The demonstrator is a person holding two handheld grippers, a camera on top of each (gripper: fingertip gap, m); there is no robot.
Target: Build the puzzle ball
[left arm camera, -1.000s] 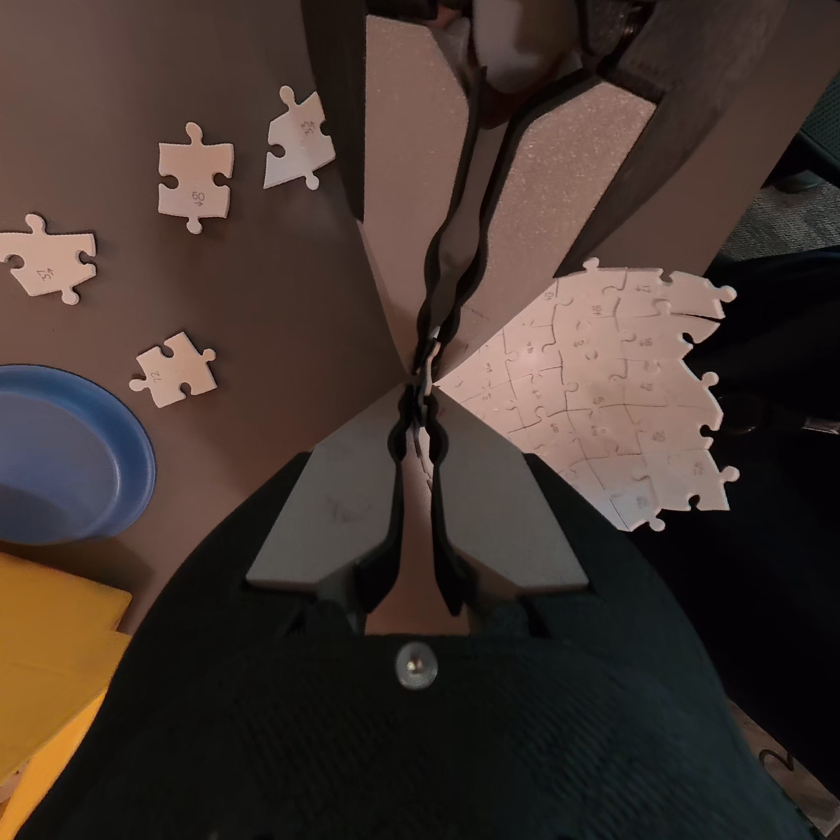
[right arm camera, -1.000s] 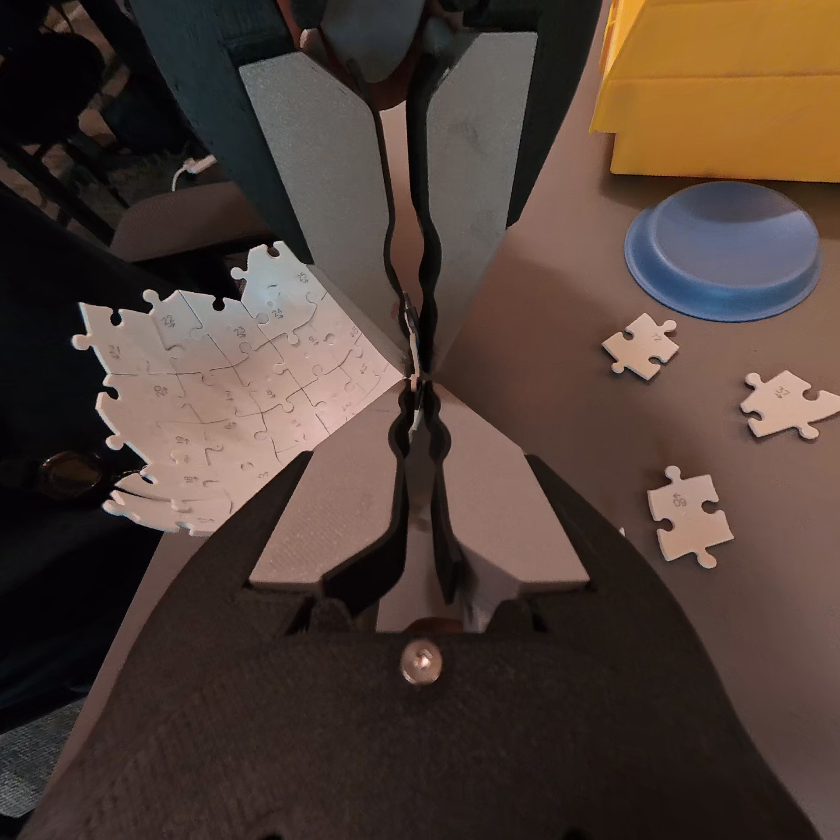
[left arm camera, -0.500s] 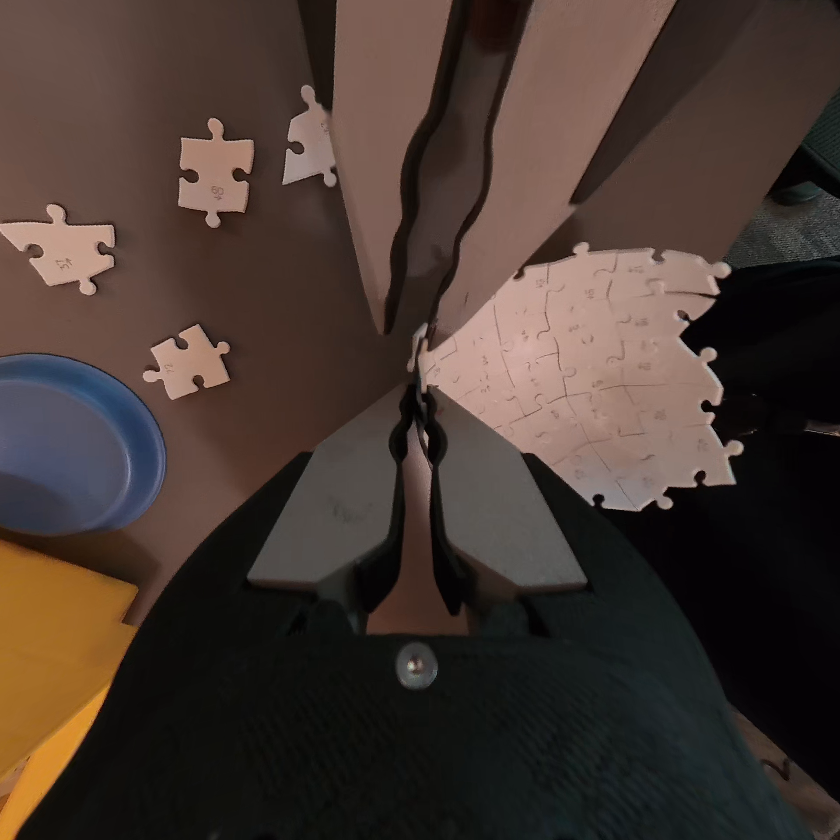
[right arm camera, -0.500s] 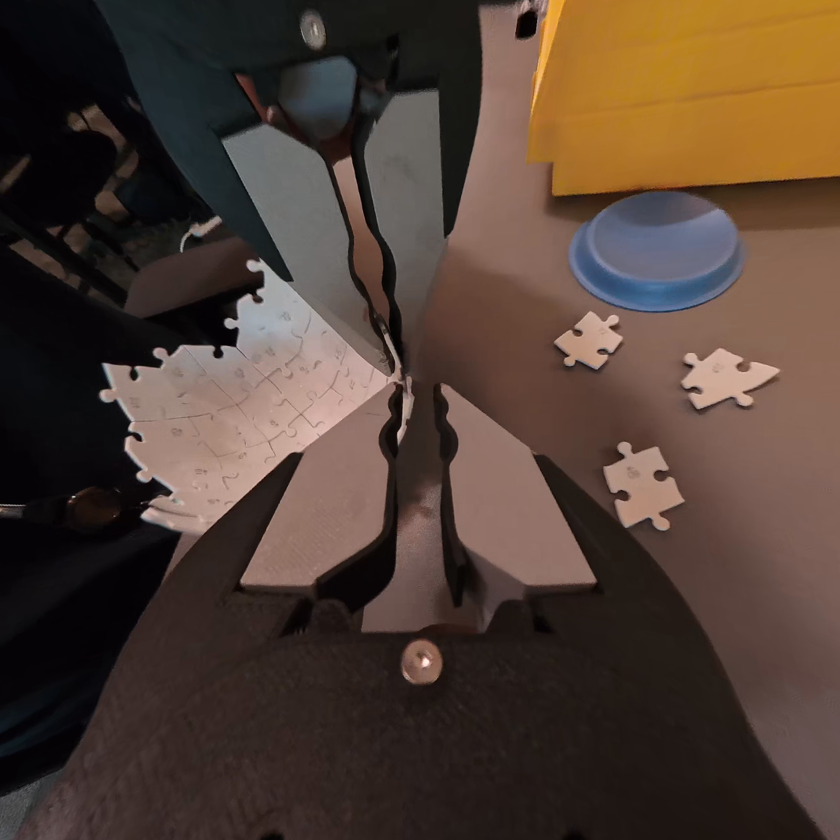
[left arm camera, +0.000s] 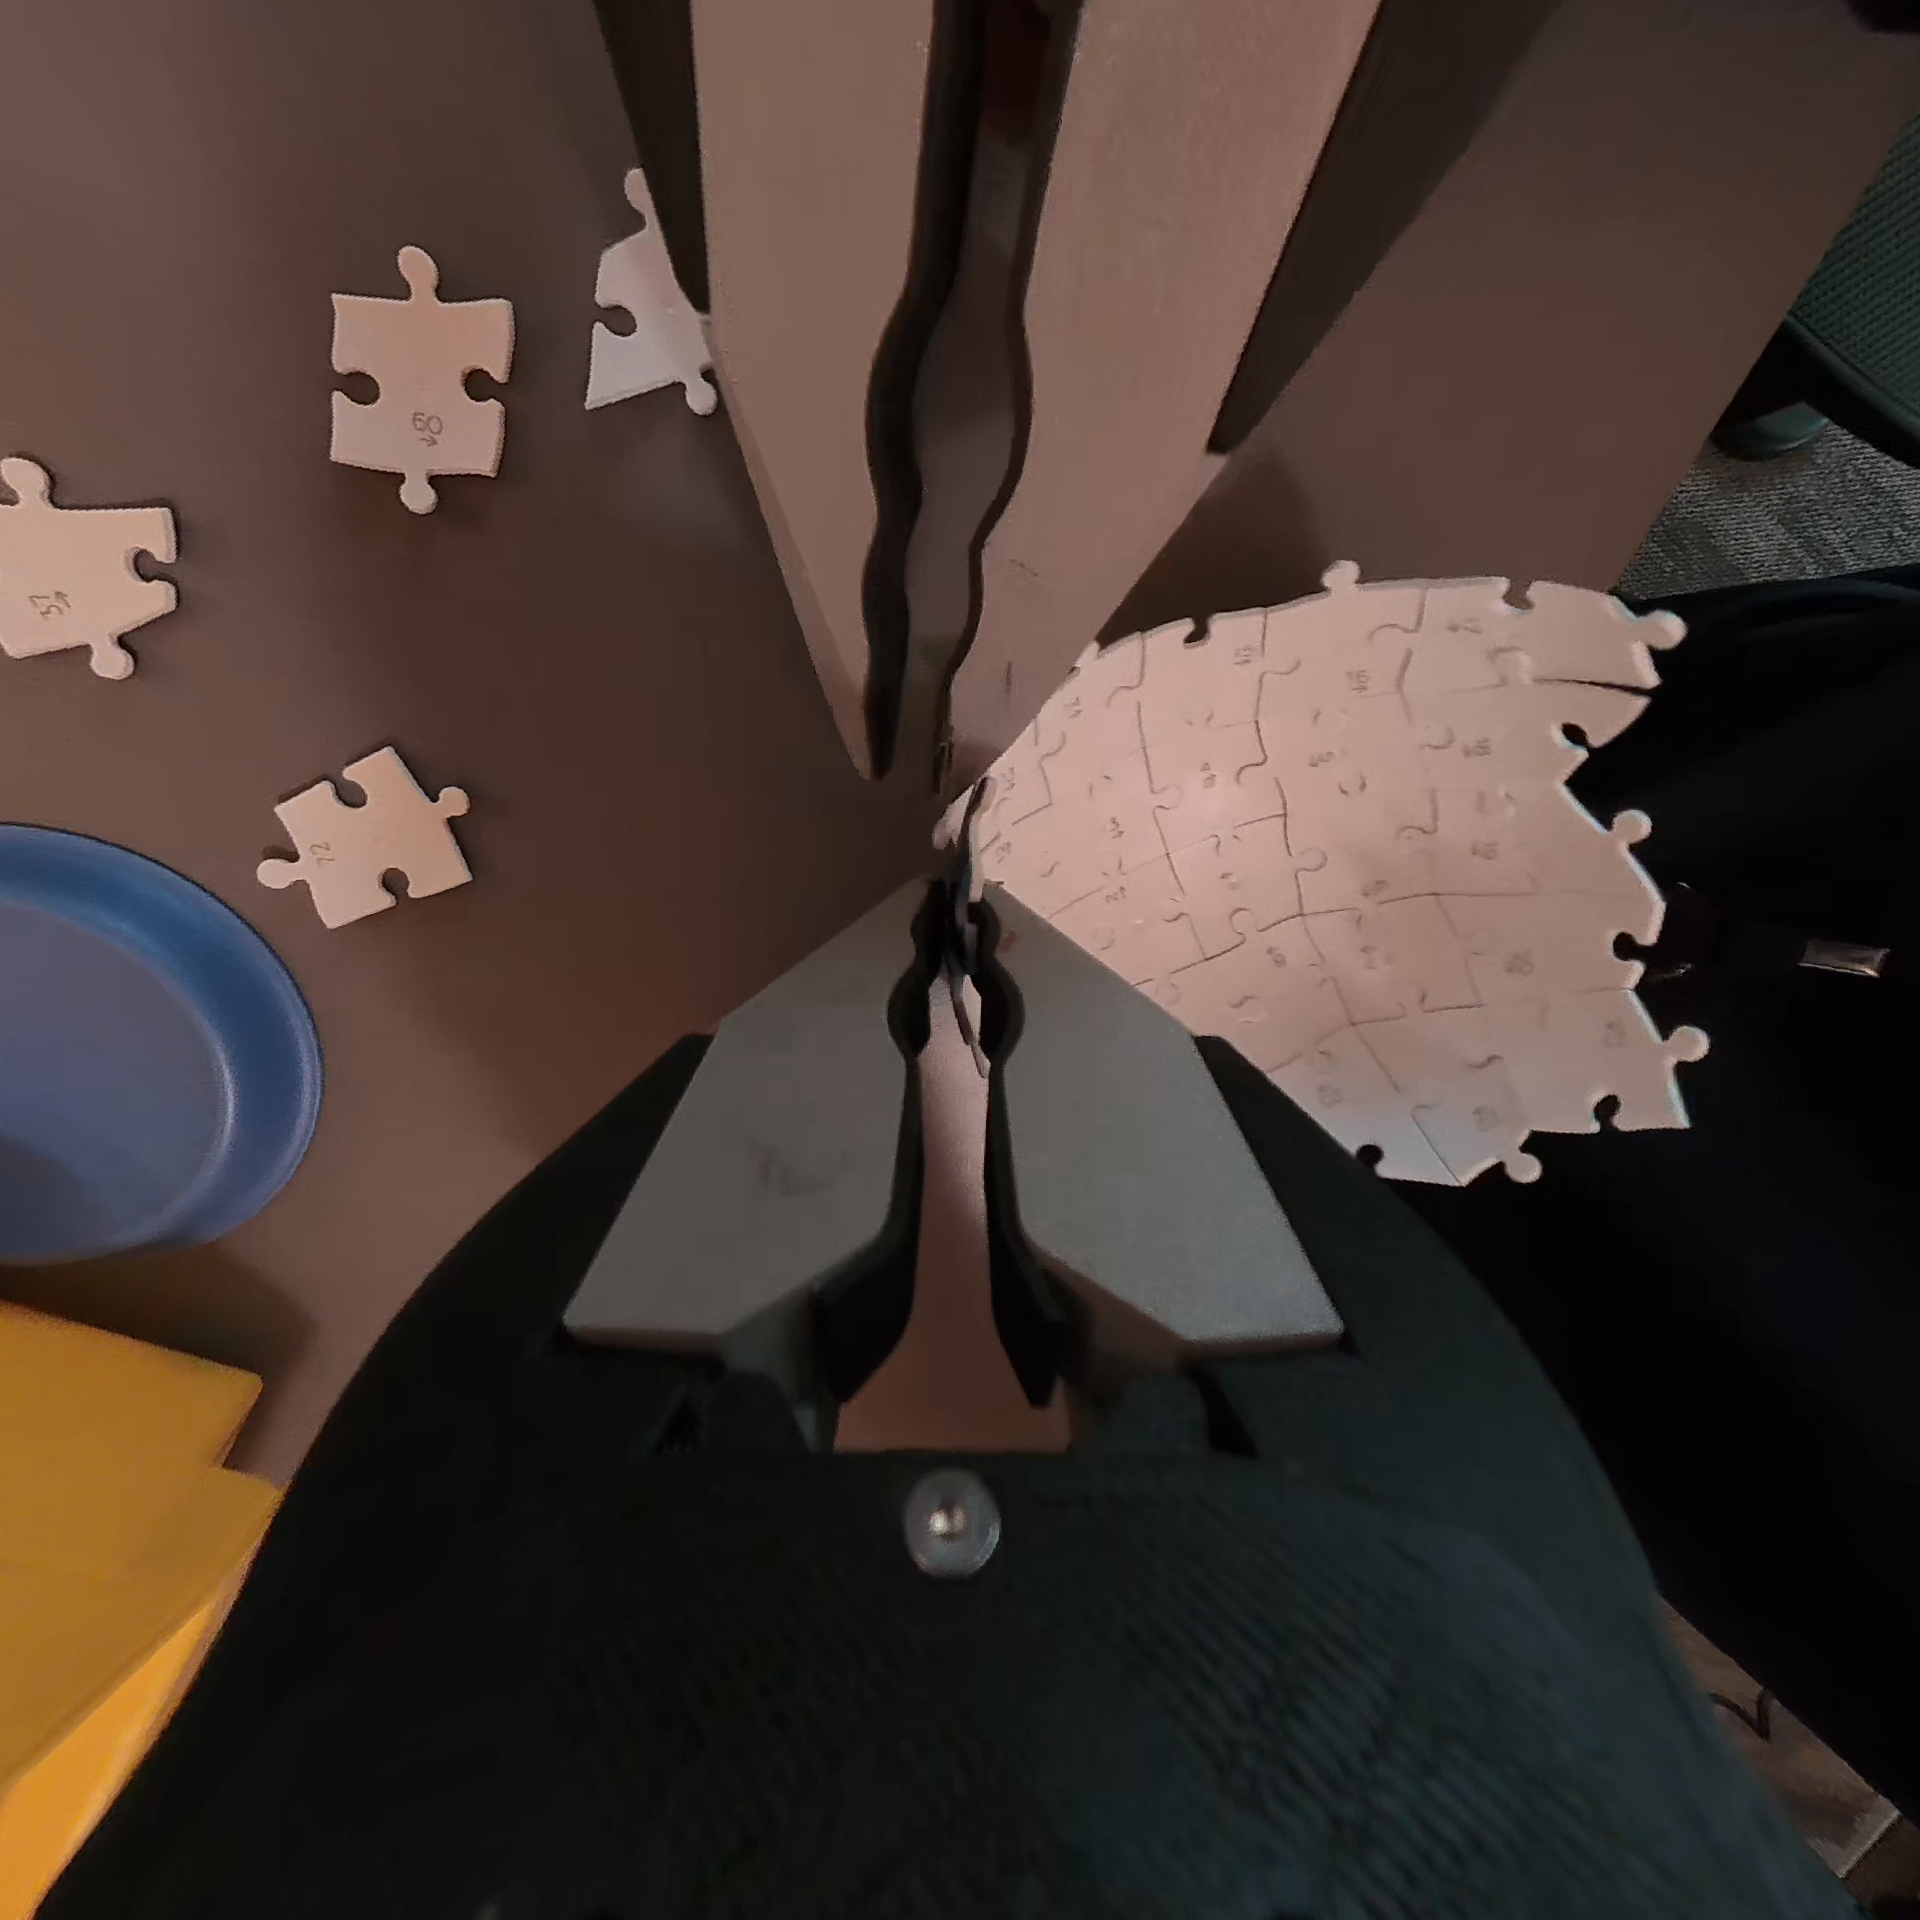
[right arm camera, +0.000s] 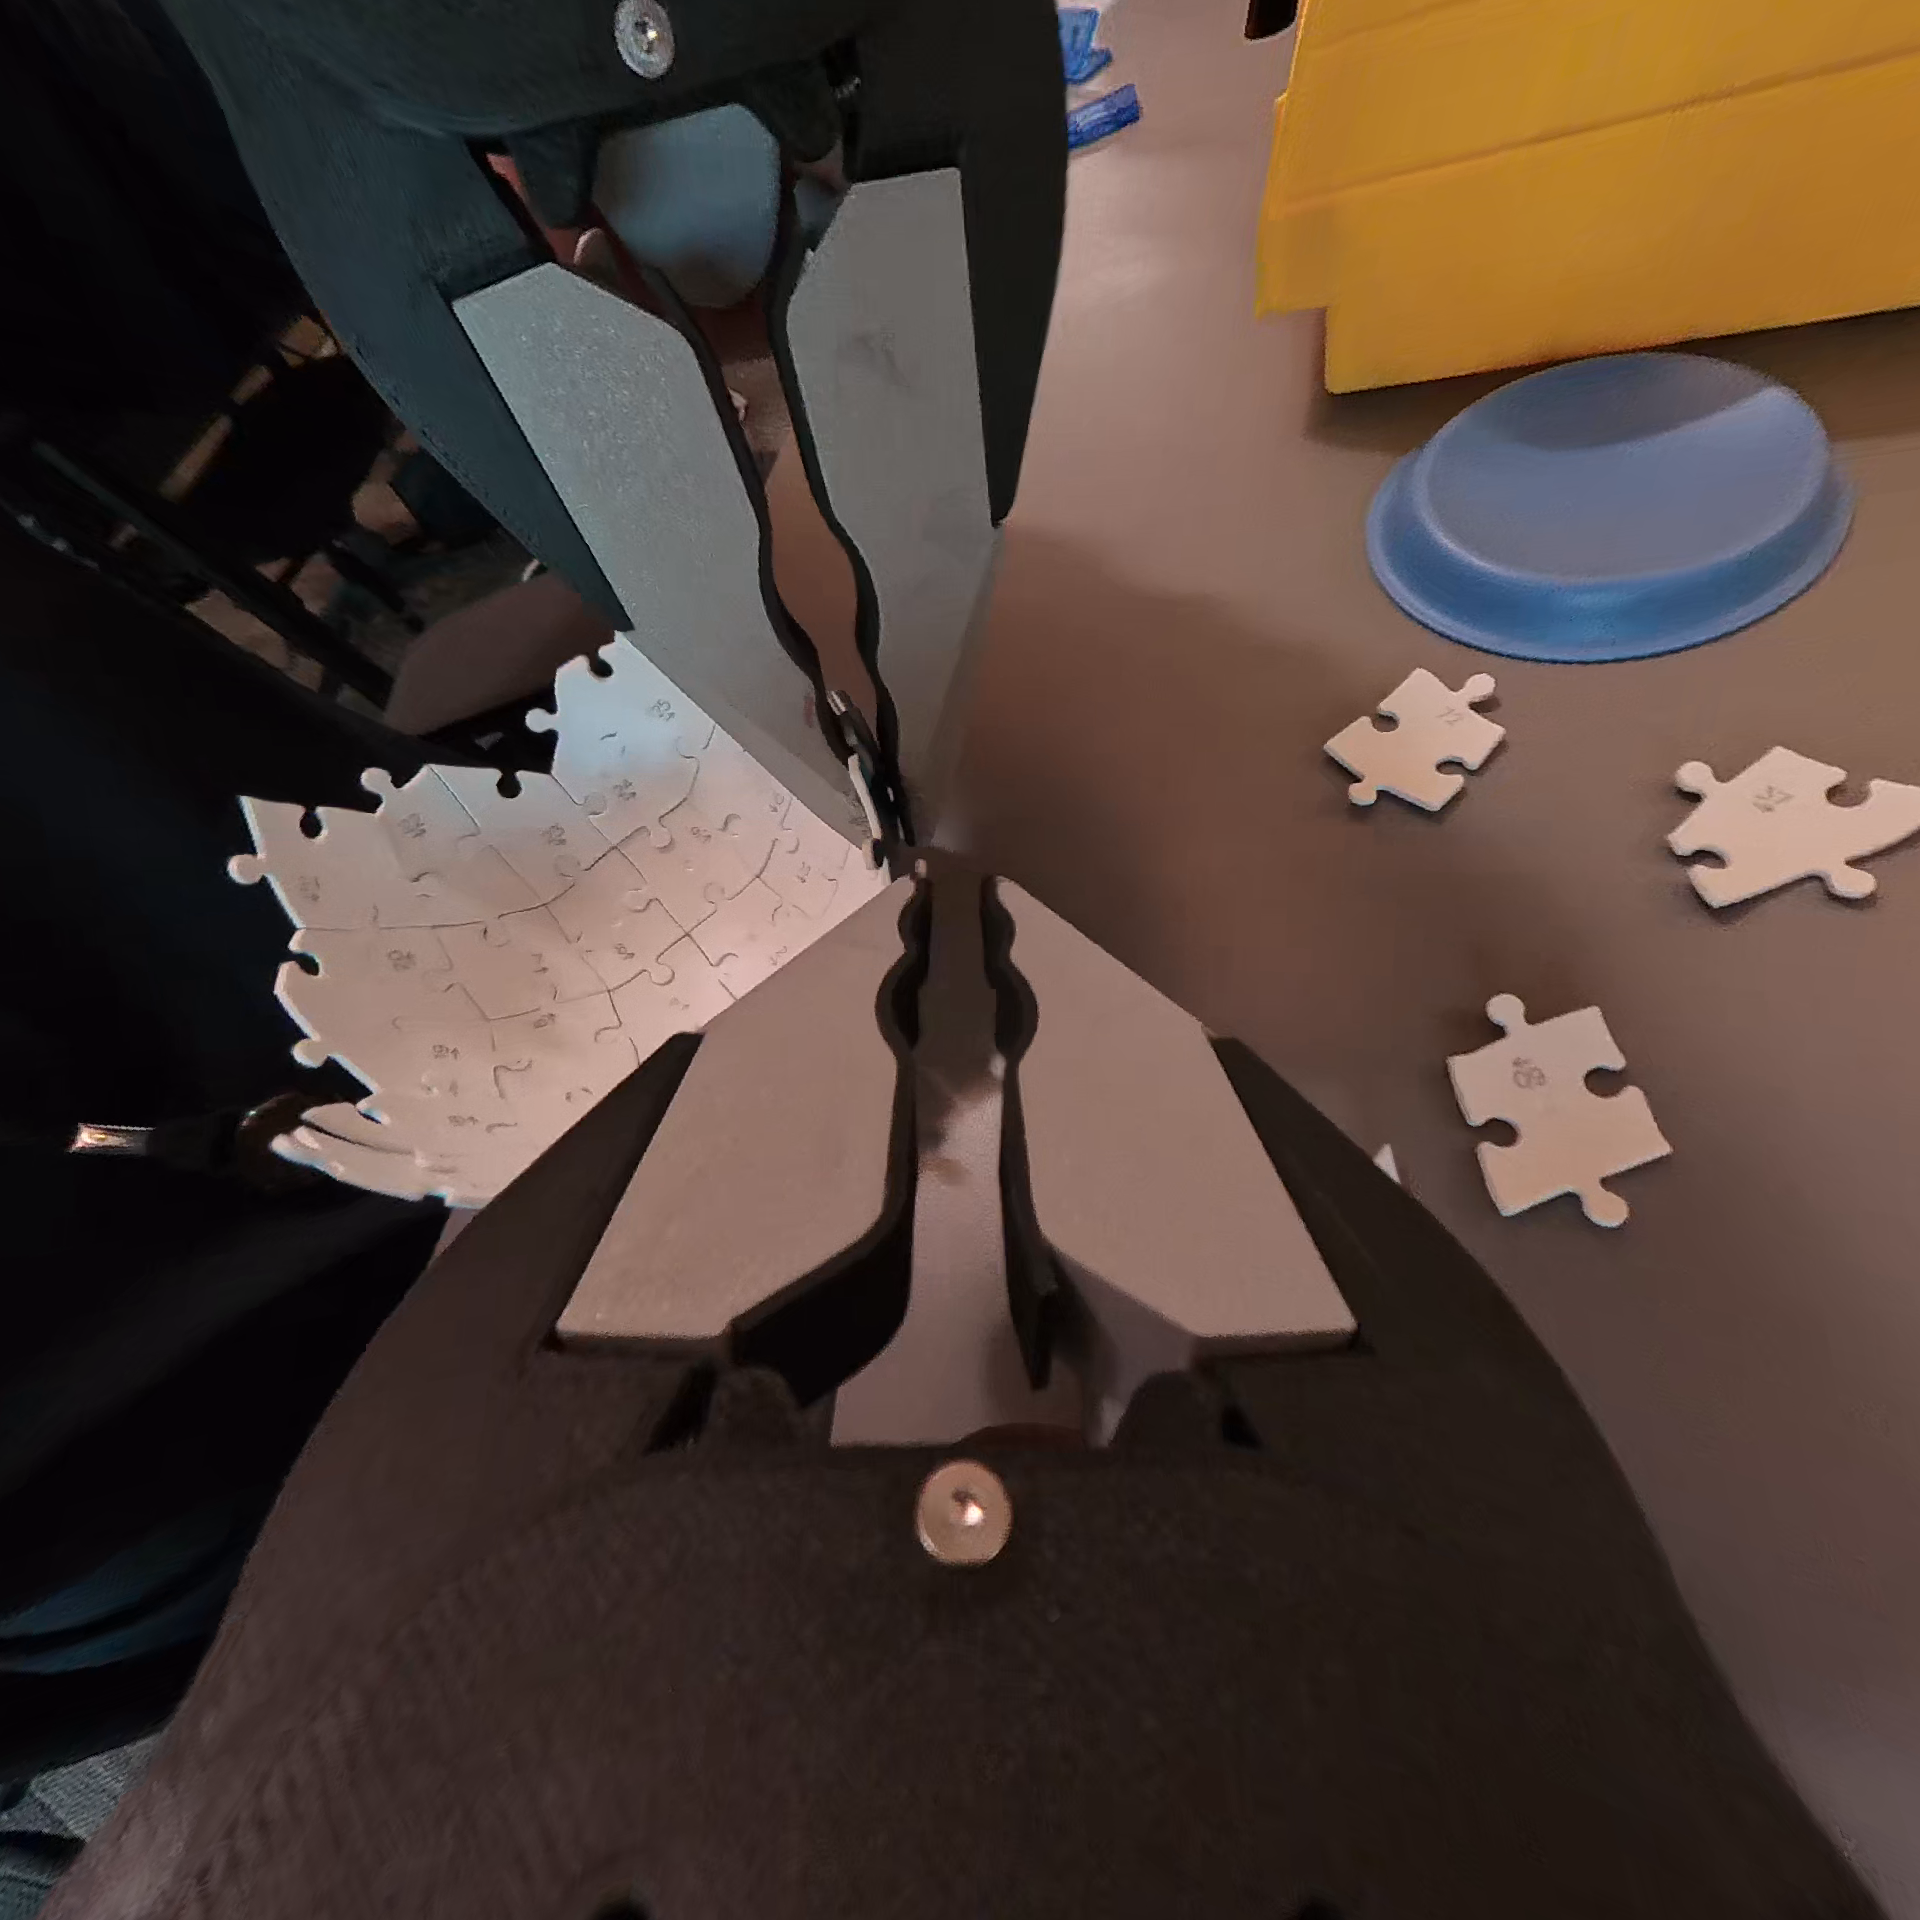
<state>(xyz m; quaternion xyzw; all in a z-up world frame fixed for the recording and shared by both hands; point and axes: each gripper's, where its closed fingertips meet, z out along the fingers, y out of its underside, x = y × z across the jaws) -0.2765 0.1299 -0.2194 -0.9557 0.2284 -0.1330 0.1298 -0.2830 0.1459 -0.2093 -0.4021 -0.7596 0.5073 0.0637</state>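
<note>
The partly built puzzle ball [left arm camera: 1330, 883] is a curved white shell of joined pieces, held in the air past the table's edge. My left gripper [left arm camera: 951, 914] is shut on the shell's pointed edge. The shell also shows in the right wrist view [right arm camera: 520, 935], with the left gripper [right arm camera: 878, 810] clamped on its tip. My right gripper [right arm camera: 951, 883] faces it tip to tip, slightly open and empty, just clear of the shell; it comes down from the top in the left wrist view [left arm camera: 914, 748]. Several loose white pieces [left arm camera: 421, 379] [right arm camera: 1553, 1107] lie on the brown table.
A blue dish [left arm camera: 125, 1039] [right arm camera: 1610, 520] and a yellow bin [left arm camera: 94, 1507] [right arm camera: 1610, 187] stand beyond the loose pieces. The brown table [left arm camera: 623, 675] ends near the shell; beyond its edge are dark clothing and carpet floor. My left and right fingertips are right by each other.
My right gripper was shut at the shell's tip; it has opened, let go and drawn back a little. The left gripper keeps its hold on the shell.
</note>
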